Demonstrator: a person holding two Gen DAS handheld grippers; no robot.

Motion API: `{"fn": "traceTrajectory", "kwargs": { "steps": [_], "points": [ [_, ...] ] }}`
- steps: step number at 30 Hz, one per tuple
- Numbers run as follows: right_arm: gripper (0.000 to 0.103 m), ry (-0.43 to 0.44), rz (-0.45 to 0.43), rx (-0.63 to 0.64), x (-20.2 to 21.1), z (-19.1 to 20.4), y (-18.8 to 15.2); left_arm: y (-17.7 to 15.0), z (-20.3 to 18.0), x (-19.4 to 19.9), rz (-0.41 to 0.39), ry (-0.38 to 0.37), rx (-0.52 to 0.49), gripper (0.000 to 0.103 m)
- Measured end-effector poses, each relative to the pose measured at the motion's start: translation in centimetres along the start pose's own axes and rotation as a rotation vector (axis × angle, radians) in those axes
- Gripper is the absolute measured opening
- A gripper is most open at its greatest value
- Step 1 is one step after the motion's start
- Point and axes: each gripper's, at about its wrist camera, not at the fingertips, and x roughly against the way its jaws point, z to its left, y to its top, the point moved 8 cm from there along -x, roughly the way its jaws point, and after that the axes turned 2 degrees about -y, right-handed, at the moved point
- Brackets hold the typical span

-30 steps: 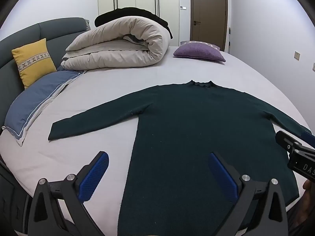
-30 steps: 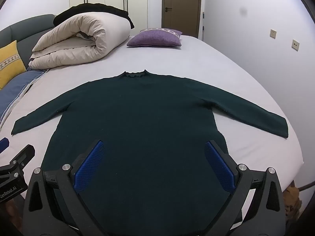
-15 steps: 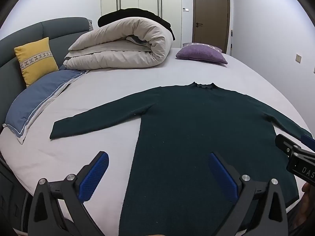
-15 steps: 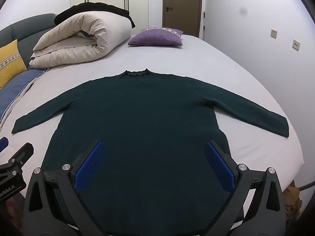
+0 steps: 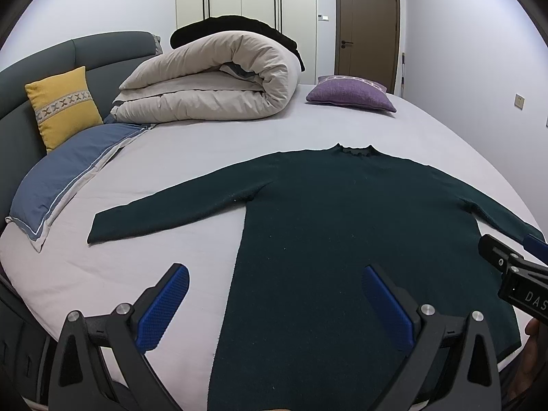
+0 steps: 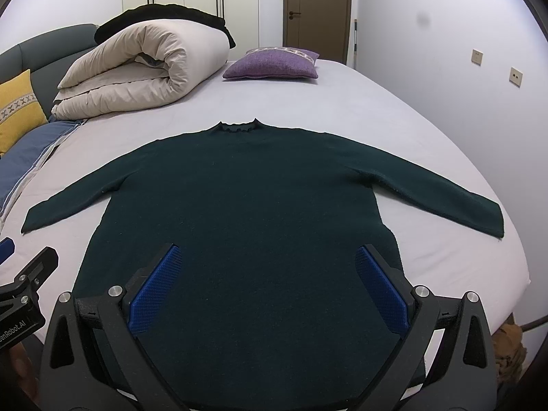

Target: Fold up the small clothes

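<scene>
While both grippers' jaws gape, one sweater [image 6: 239,212] and three cushions lie abed.

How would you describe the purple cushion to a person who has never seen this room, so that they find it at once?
Start from the bed with its pale sheet and look to its far end, toward the brown door. Right of the rolled beige duvet lies the purple cushion, flat on the sheet. It is the only purple one; the yellow cushion leans on the headboard.

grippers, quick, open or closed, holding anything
Left gripper: open, holding nothing, above the dark green sweater.
Right gripper: open, holding nothing, above the same sweater.
</scene>
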Motion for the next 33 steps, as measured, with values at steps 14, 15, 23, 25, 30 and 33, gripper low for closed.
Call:
{"fn": "traceTrajectory", "kwargs": {
  "steps": [14, 15, 23, 25, 30, 33],
  "points": [
    [0.103, -0.002, 0.002, 0.001, 0.05, 0.09, -0.03, 0.01, 0.27, 0.19, -0.001, 0.002, 0.002, 0.103],
    [0.103, -0.002, 0.003, 0.001, 0.05, 0.07, -0.03, 0.03, 0.31, 0.21, -0.001, 0.001, 0.003, 0.103],
    [0.103, -0.002, 0.003, 0.001, 0.06, 0.17, -0.09, 0.06, 0.40, 0.18, -0.001, 0.003, 0.001, 0.103],
    [0.103, -0.002, 0.004, 0.002, 0.06, 0.18, -0.09, 0.02, 0.40, 0.19, -0.002, 0.004, 0.001, 0.103],
    [0.103, -0.001, 0.004, 0.001, 0.04, 0.20, -0.14, 0.01, 0.36, 0.18, -0.002, 0.004, 0.000, 0.103],
    [0.103, -0.003, 0.003, 0.003, 0.05, 0.22, -0.15, 0.02, 0.39, 0.18, -0.001, 0.004, 0.001, 0.103]
  ]
}}
